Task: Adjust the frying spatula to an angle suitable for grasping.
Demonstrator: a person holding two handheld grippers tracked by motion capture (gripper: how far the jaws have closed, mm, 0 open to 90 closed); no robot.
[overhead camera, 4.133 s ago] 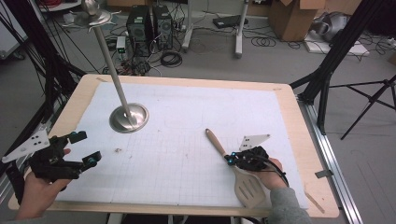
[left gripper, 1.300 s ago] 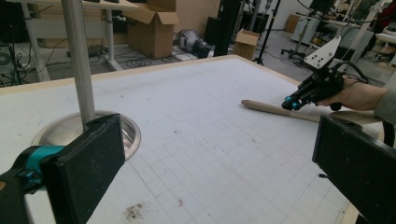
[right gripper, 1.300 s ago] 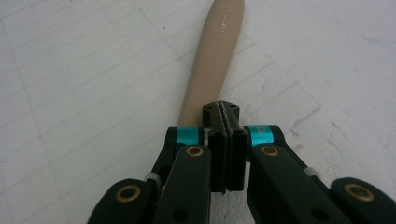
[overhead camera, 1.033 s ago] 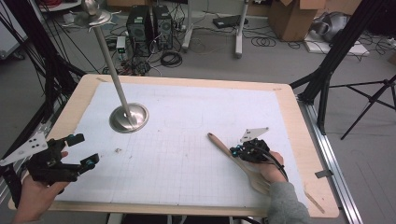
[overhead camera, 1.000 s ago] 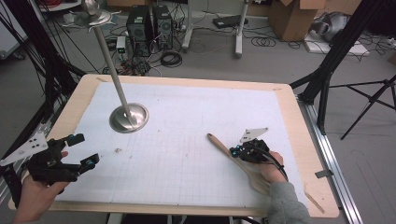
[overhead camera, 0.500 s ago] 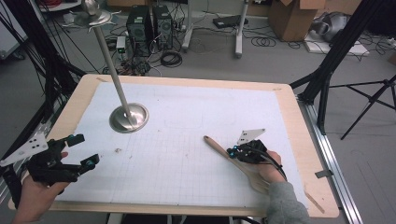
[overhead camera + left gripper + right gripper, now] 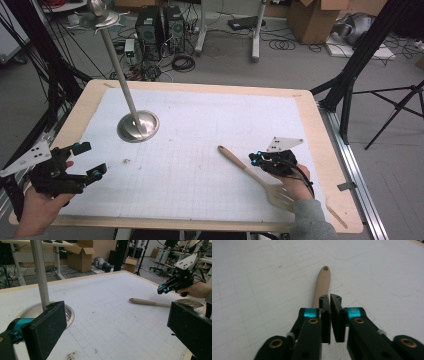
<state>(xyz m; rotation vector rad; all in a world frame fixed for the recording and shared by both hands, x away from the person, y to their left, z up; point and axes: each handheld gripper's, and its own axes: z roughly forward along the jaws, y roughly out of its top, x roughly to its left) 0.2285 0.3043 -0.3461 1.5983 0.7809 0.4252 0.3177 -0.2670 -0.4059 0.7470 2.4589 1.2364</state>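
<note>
Both grippers empty; right gripper, nearly closed, has lifted off spatula; left gripper wide.

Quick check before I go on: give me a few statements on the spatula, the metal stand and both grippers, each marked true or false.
1. The wooden spatula lies flat on the white mat. True.
2. The right gripper clamps the spatula's handle. False: its jaws have just been opening a crack, nothing is between them, and the handle lies on the mat beyond them.
3. The left gripper is open with nothing between its jaws. True.
4. The metal stand lies tipped over on the mat. False: its round base sits flat and the pole rises from it.
5. The spatula's blade end points toward the stand. False: the handle end with the hole points that way; the blade is near the person's right hand.
</note>
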